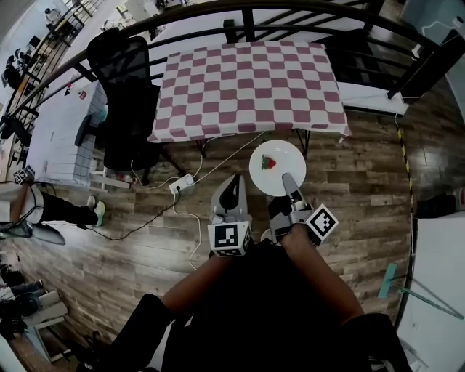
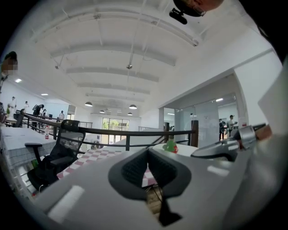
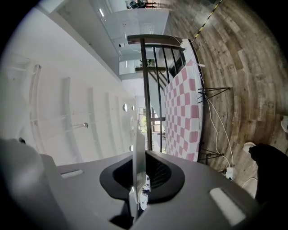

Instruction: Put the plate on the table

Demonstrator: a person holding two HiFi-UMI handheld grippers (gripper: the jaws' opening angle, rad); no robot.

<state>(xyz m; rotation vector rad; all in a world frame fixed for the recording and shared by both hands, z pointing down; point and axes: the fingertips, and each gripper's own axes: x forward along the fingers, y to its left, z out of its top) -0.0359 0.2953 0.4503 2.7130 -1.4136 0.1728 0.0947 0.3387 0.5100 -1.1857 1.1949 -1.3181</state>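
Observation:
A round white plate [image 1: 280,174] carrying a small red and green strawberry toy [image 1: 269,163] hangs over the wooden floor, just short of the table's near edge. My right gripper [image 1: 289,182] is shut on the plate's near rim. In the right gripper view the plate [image 3: 138,152] stands edge-on between the jaws of that gripper [image 3: 140,179]. My left gripper [image 1: 232,190] is beside it on the left, shut and holding nothing. The table [image 1: 247,87] has a pink and white chequered cloth. The left gripper view shows the plate [image 2: 184,149] and the toy [image 2: 170,146] to the right.
A black office chair [image 1: 127,94] stands at the table's left side. A dark curved railing [image 1: 218,11] runs behind the table. A power strip with cables [image 1: 182,184] lies on the floor near the table legs. A white counter [image 1: 436,290] is at the right.

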